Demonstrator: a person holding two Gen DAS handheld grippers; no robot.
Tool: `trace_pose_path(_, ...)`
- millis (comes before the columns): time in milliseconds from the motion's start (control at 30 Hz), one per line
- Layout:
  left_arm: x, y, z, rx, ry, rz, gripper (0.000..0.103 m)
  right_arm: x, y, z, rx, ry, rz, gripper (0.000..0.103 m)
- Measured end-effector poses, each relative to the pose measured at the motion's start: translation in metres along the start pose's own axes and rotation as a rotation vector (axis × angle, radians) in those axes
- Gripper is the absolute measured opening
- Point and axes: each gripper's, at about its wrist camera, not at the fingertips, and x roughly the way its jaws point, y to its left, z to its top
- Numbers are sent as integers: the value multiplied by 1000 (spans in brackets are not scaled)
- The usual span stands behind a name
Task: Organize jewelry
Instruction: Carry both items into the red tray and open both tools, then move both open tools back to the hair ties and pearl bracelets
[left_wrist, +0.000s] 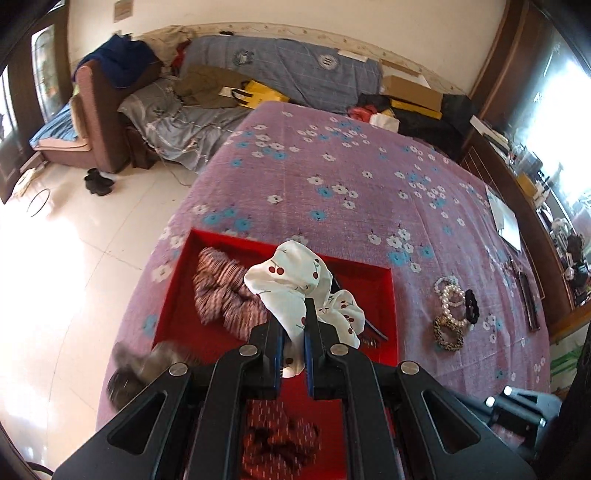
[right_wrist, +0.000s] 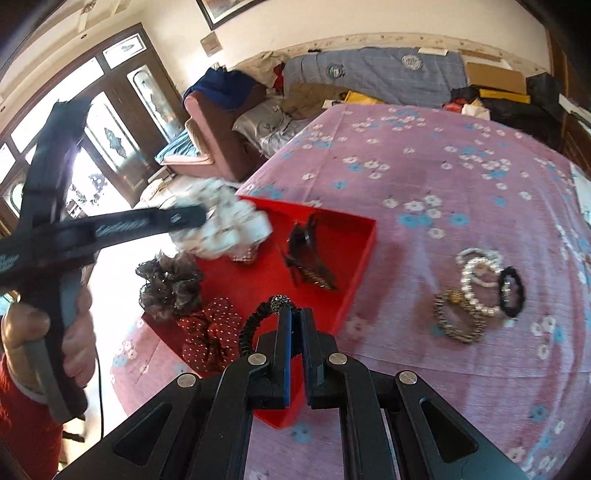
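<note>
My left gripper (left_wrist: 293, 325) is shut on a white cherry-print scrunchie (left_wrist: 295, 277) and holds it above the red tray (left_wrist: 173, 306). The same scrunchie (right_wrist: 225, 225) and left gripper (right_wrist: 201, 218) show in the right wrist view. My right gripper (right_wrist: 293, 314) is shut on a black hair tie with a beaded charm (right_wrist: 255, 321), over the red tray's (right_wrist: 354, 258) near edge. In the tray lie a striped scrunchie (left_wrist: 225, 295), a red dotted scrunchie (right_wrist: 210, 332), a grey sheer scrunchie (right_wrist: 166, 284) and a dark hair claw (right_wrist: 306, 258).
Pearl bracelets (right_wrist: 480, 277), a black hair tie (right_wrist: 511, 291) and a leopard-print scrunchie (right_wrist: 458, 321) lie on the purple floral cloth (right_wrist: 424, 166) right of the tray. A white paper (left_wrist: 506, 218) and dark flat objects (left_wrist: 528, 302) lie at the far right.
</note>
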Motion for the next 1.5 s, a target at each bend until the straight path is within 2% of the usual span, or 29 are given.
trace_pose_path(367,78,6,11,33,122,20,8,58,10,5,33,94,39,6)
trace_pose_path(800,106,9,18,32,161,40,8,86,13,3,31,151,85,6)
trace_pose_path(1033,99,8,18,22,155,44,11,90,15,1,26,157,90,7)
trace_pose_path(1300,65,5,21,12,98,47,32,89,13,-3,34,158,99,9)
trace_pose_path(1333,58,5,21,12,84,54,33,87,12,-3,36,155,100,10)
trace_pose_path(1400,47,4,21,5,65,64,34,81,10,-4,41,146,101,24)
trace_pose_path(1500,32,5,21,-18,37,76,35,68,10,-5,35,119,107,30)
